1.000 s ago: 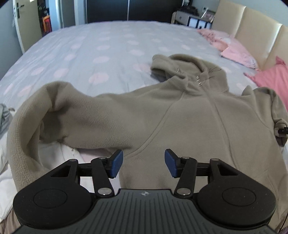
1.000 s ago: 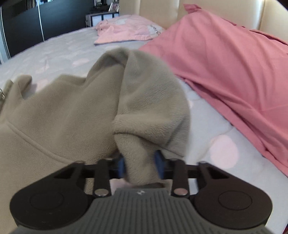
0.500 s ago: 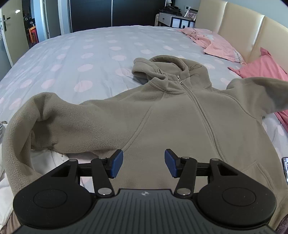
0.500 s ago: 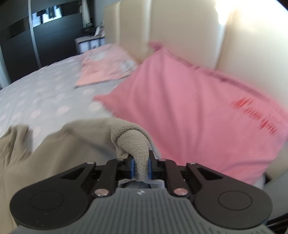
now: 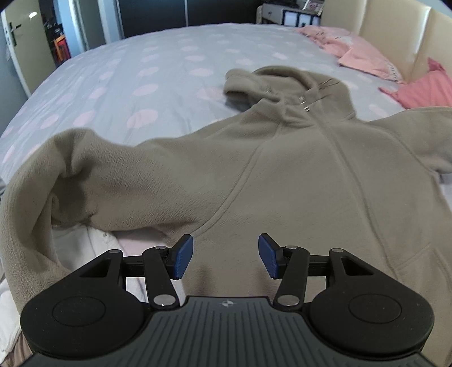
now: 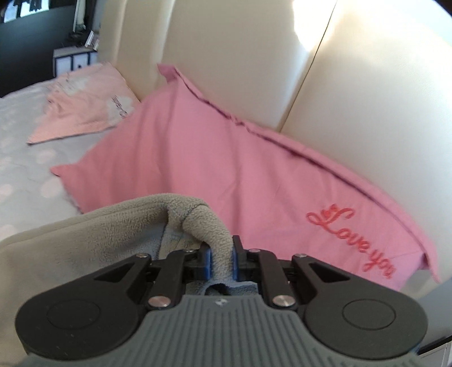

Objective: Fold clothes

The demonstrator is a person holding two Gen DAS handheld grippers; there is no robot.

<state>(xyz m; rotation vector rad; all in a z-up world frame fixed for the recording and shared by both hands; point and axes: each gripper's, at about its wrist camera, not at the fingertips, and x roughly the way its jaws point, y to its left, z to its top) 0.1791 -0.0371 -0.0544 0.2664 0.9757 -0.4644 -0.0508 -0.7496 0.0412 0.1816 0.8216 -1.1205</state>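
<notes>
The bed, covered by a pale grey sheet with faint pink dots, fills most of the left wrist view; its far half and left side lie bare up to the dark wardrobe fronts and the cream door beyond the edge. A cream padded headboard in upright panels bounds the bed on the right. The task item, a beige fleece hooded jacket with a front zip, lies front side up across the near half of the bed, hood toward the far side, body flat. Its one sleeve runs toward the left edge and bends back in a loop over white fabric at the near corner. A deep pink pillow with red "Love you" embroidery leans against the headboard, just beside the jacket's other sleeve; a pale pink printed pillow lies further along the headboard, well apart from the jacket. The left tongs hang over the lower jacket body with the blue pads about half apart and nothing between them. The right tongs stand narrow, clamped on the cuff end of the other sleeve, which is raised off the sheet in front of the deep pink pillow.
</notes>
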